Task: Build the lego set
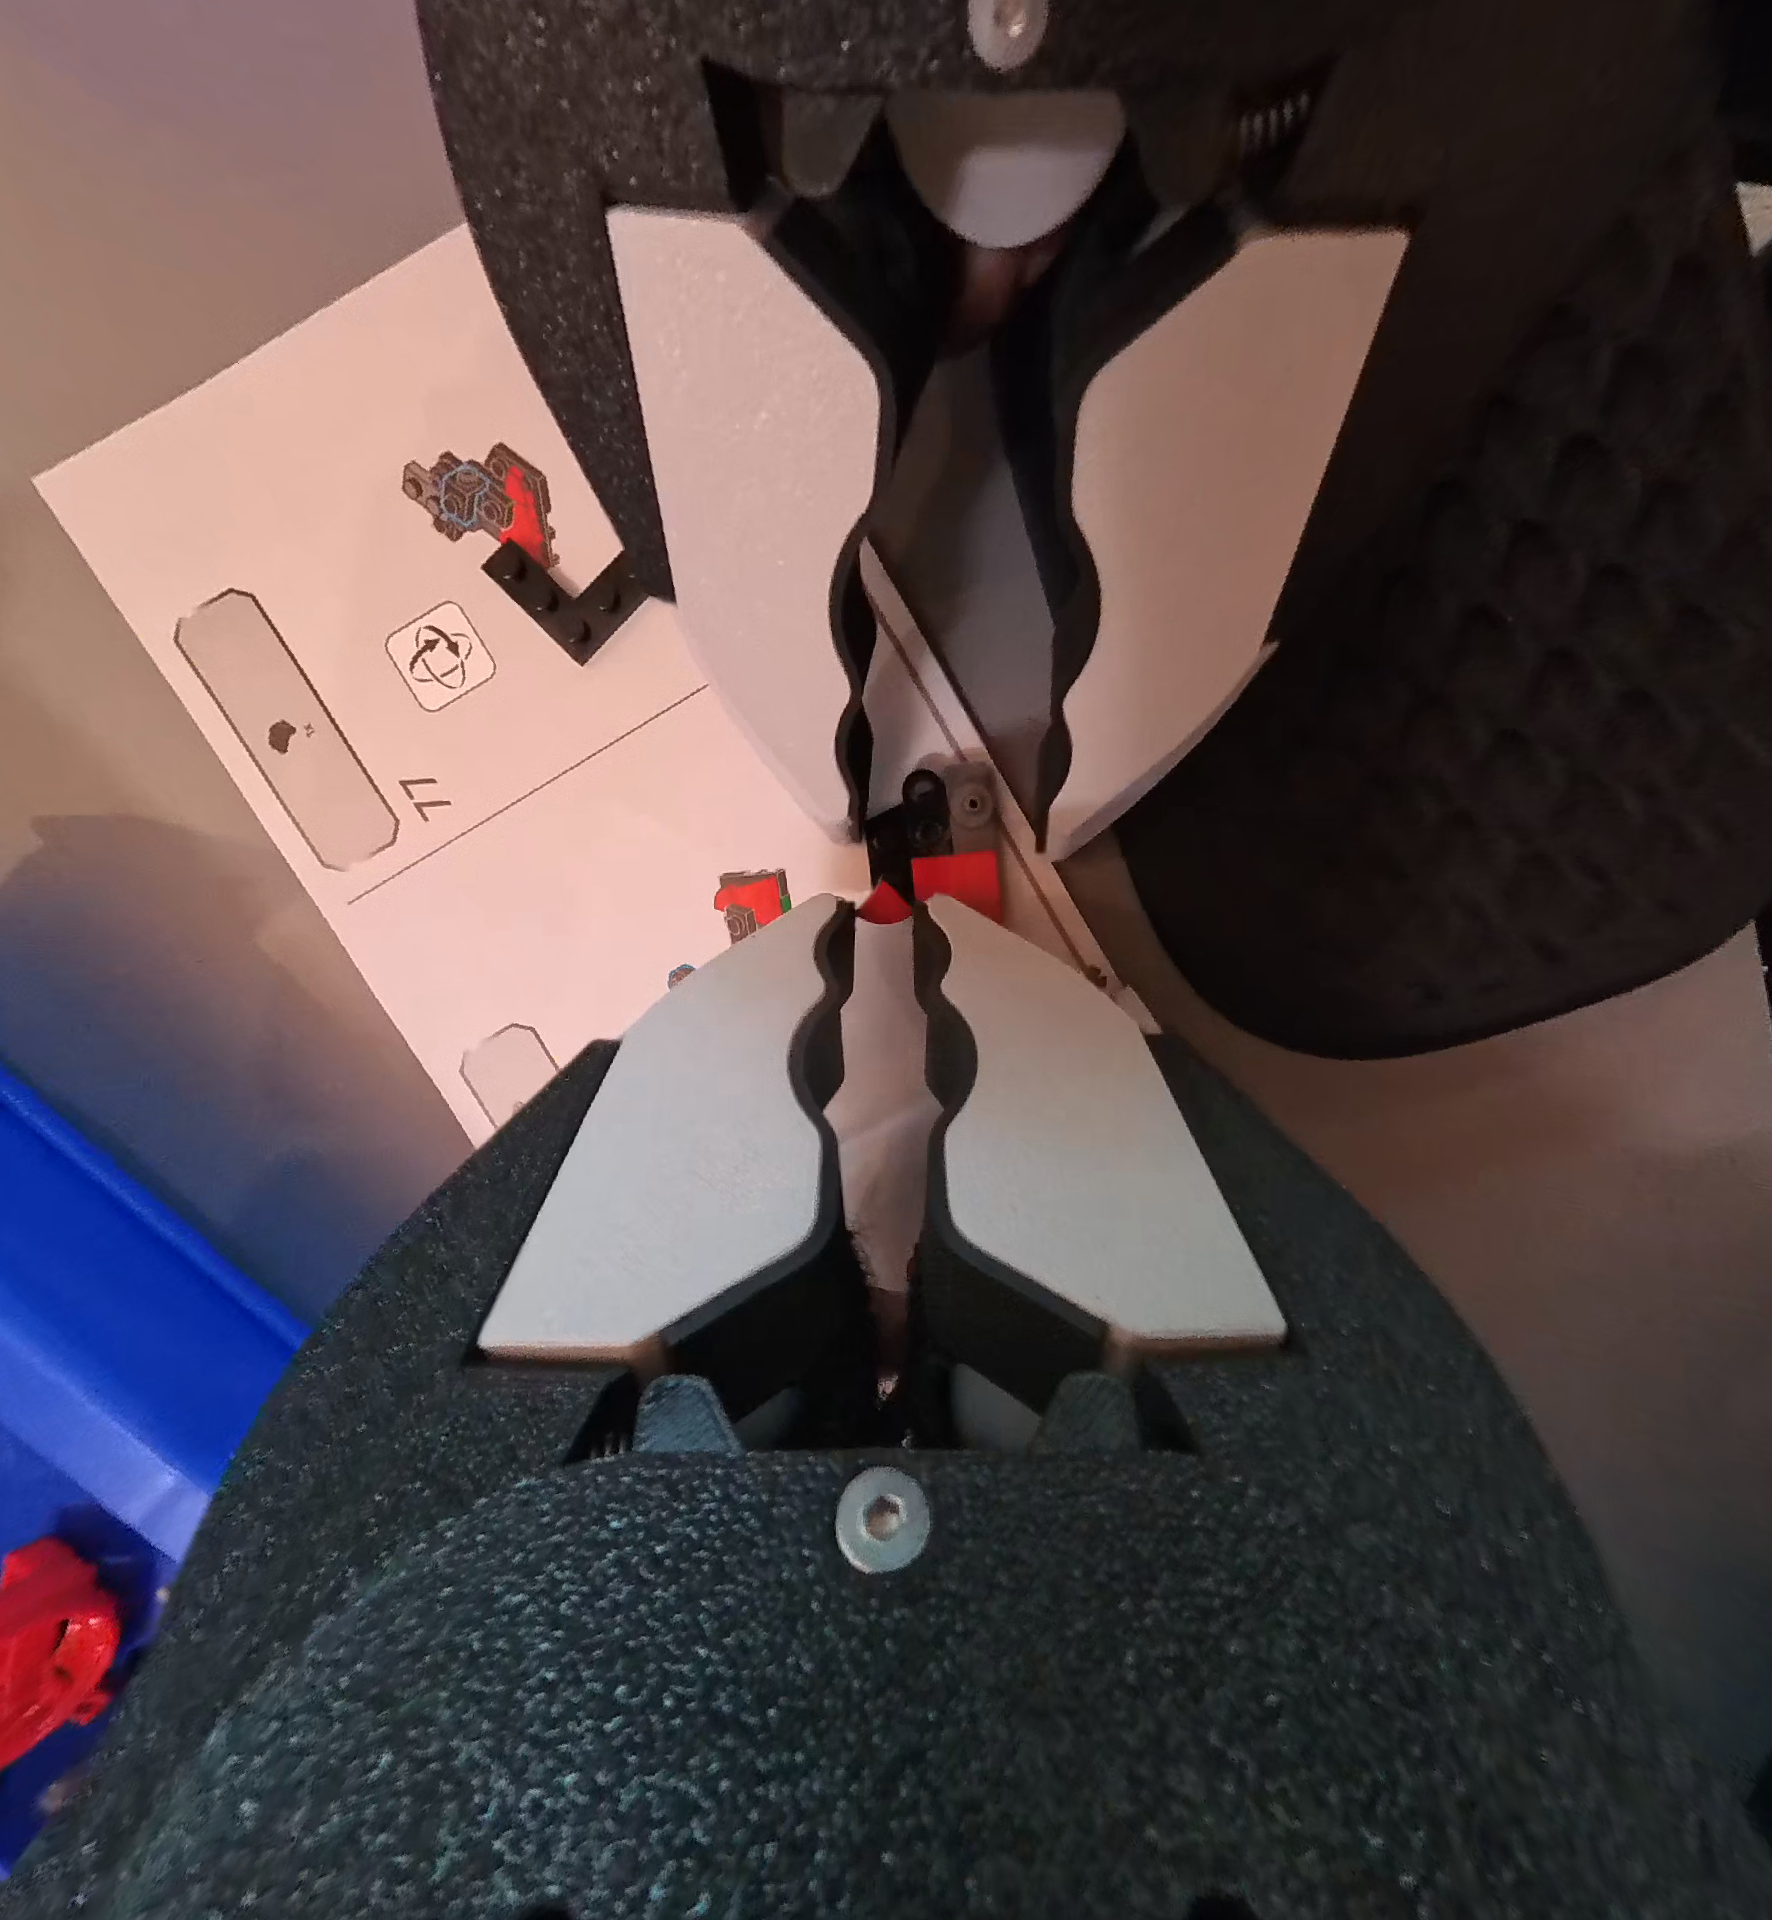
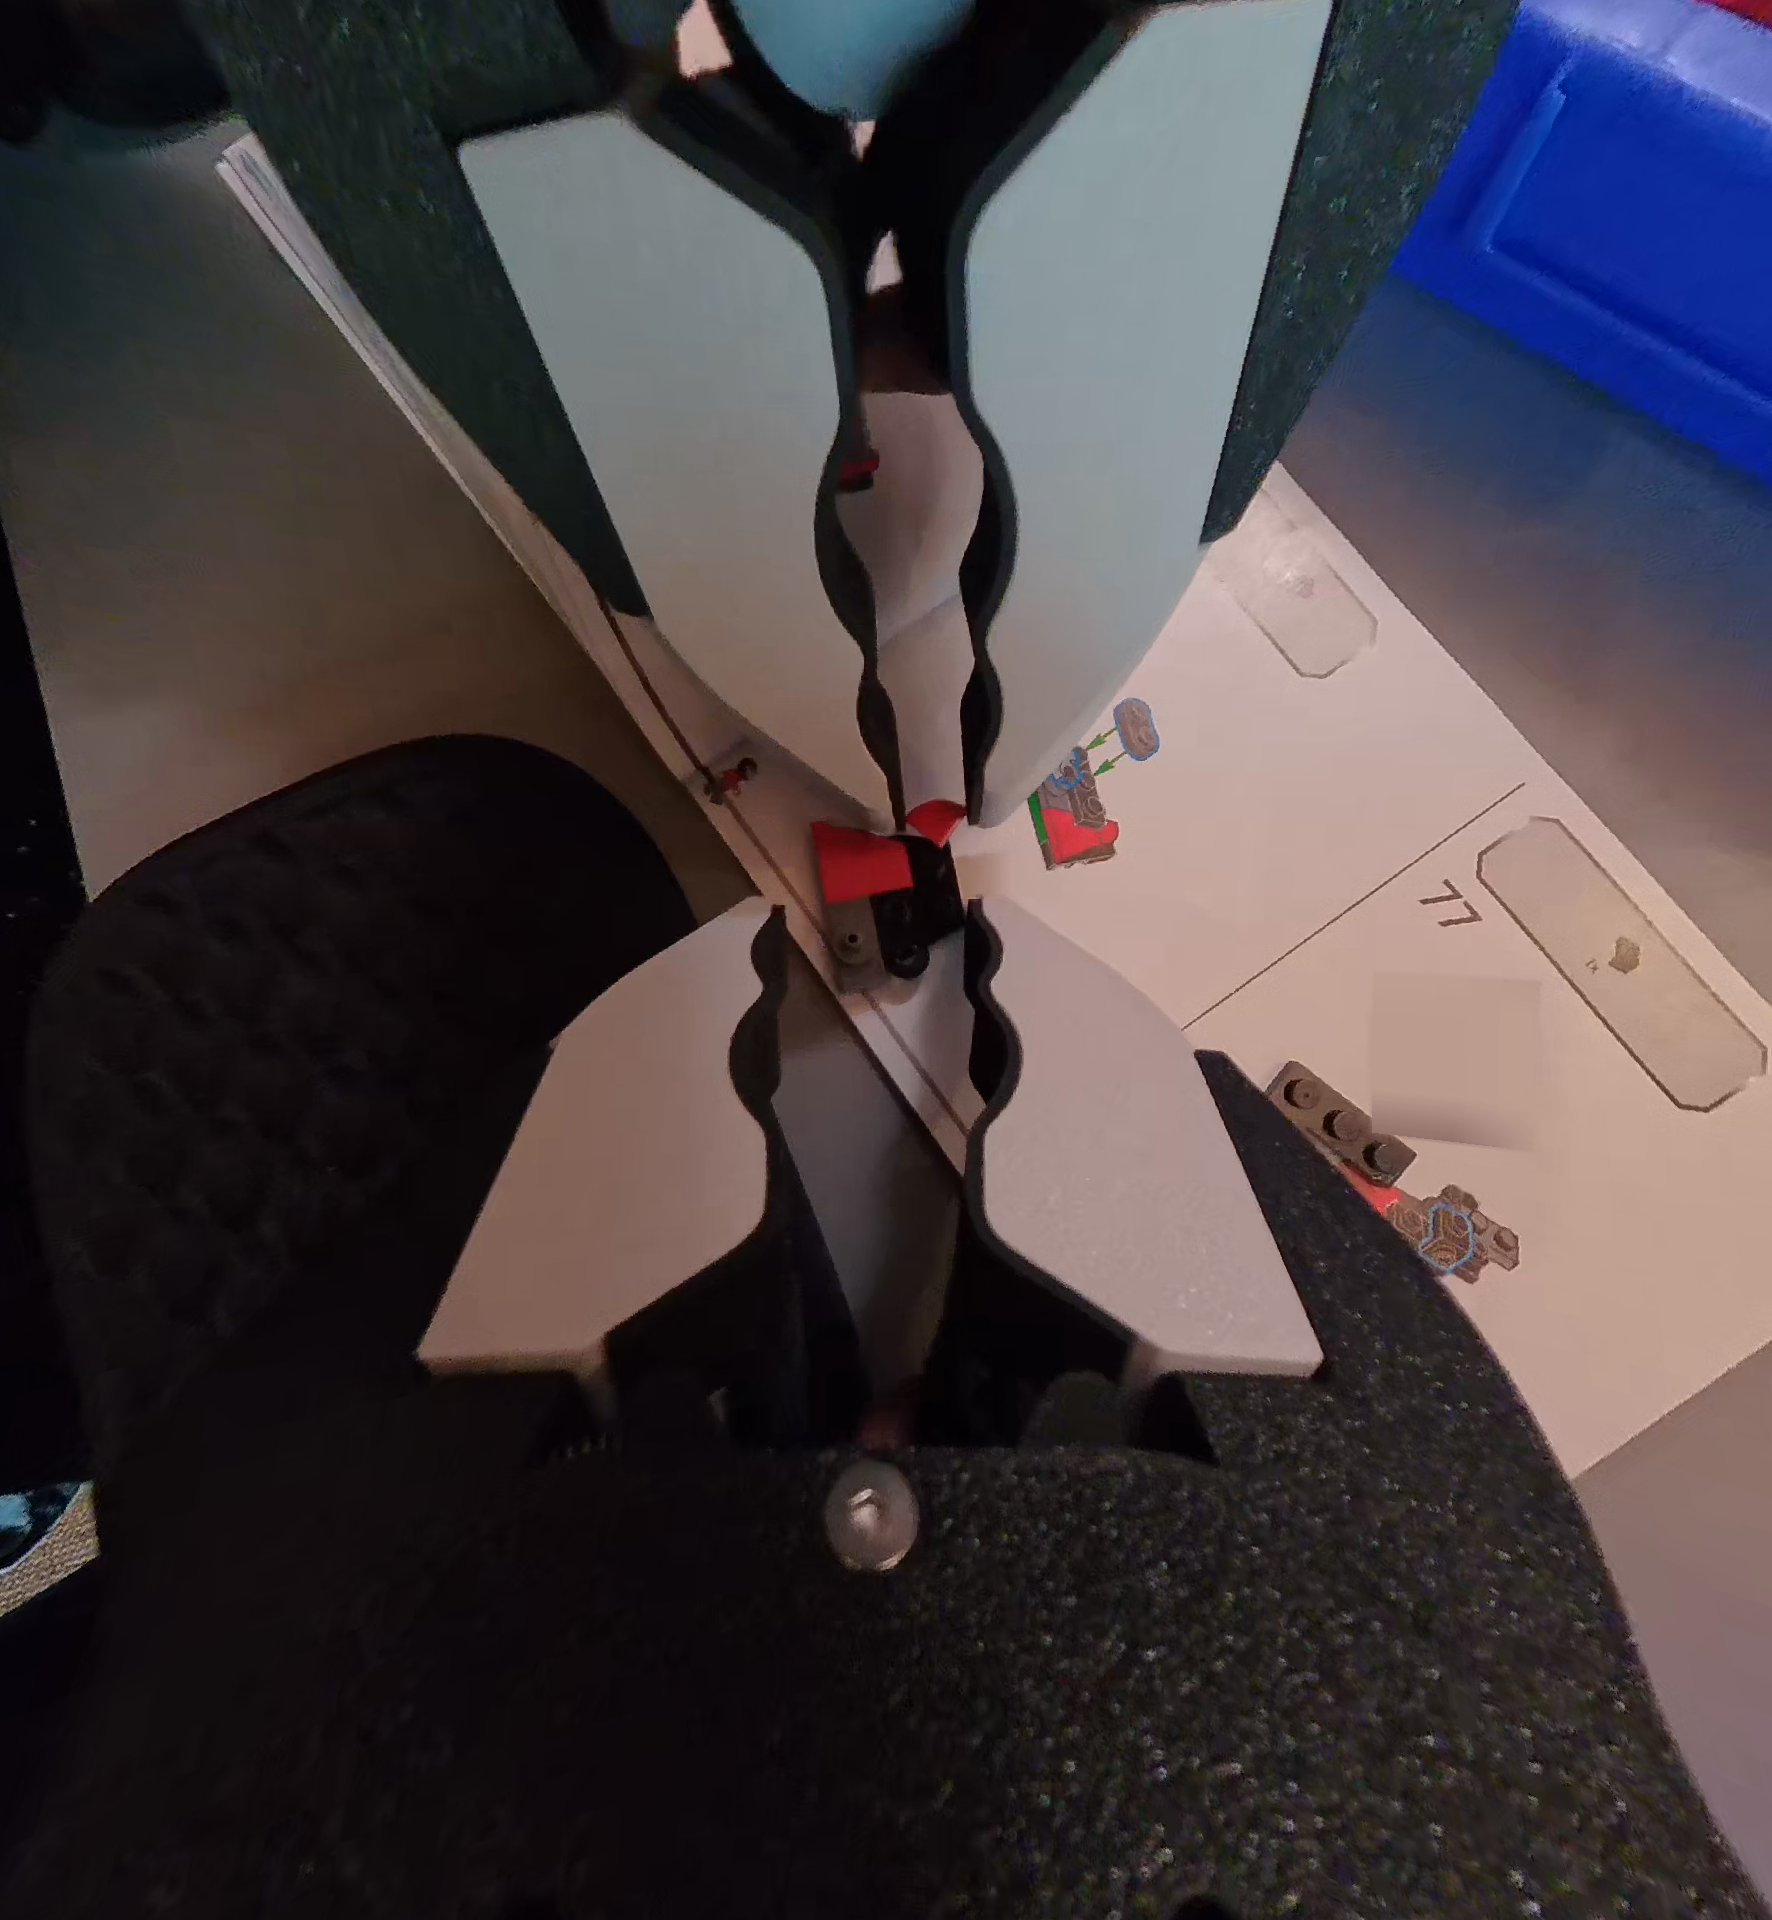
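Observation:
My two grippers face each other tip to tip above an open instruction booklet [image 1: 549, 810]. My left gripper [image 1: 892, 909] is shut on a small red curved piece [image 1: 884, 908], which also shows in the right wrist view [image 2: 936, 818]. My right gripper [image 2: 869, 920] is shut on a small assembly of black, grey and red pieces [image 2: 887, 894], which shows in the left wrist view [image 1: 929, 831] too. The red curved piece touches the red end of the assembly. In each view the other gripper fills the top: the right one [image 1: 949, 826], the left one [image 2: 934, 819].
A black L-shaped plate [image 1: 560, 603] lies on the booklet page, and shows in the right wrist view [image 2: 1339, 1127]. A blue bin [image 1: 51, 1195] with a red part [image 1: 9, 1683] stands at the left. A black dimpled cushion-like surface [image 1: 1484, 727] lies beside the table [image 1: 134, 260]. The tips of both grippers are at nearly the same place.

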`<state>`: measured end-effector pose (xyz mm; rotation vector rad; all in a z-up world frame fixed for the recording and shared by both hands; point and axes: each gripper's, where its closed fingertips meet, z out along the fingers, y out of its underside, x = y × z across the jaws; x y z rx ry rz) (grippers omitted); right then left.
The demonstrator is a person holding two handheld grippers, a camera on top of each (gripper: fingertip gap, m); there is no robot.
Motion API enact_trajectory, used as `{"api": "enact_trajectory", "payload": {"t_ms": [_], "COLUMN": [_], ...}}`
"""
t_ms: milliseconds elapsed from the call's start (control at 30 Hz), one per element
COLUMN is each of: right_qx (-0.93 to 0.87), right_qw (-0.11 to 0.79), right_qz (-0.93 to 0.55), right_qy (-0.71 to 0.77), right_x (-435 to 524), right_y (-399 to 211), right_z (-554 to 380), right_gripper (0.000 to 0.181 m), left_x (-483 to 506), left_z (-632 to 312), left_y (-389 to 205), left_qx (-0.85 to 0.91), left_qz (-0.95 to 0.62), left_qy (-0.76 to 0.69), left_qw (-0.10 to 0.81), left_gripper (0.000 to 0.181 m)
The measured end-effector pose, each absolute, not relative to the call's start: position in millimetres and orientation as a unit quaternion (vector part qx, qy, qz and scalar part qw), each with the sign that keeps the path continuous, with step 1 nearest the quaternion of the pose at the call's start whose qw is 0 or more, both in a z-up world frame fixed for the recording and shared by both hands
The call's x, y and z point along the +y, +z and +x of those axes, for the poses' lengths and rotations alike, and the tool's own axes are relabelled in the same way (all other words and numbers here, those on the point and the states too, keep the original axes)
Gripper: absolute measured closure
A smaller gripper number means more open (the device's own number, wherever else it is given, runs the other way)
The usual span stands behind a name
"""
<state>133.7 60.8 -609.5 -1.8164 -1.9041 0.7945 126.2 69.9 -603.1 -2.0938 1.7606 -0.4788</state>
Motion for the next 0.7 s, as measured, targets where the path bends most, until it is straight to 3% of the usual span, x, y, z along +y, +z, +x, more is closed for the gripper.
{"api": "enact_trajectory", "payload": {"t_ms": [700], "right_qx": [-0.679], "right_qw": [0.197], "right_qz": [-0.637], "right_qy": [0.308], "right_x": [59], "right_y": [-590], "right_z": [157], "right_gripper": [0.148], "left_x": [71], "left_z": [129], "left_y": [-607], "left_qx": [0.699], "left_qz": [-0.684], "left_qy": [-0.148], "left_qw": [0.149], "left_gripper": [0.172]}}
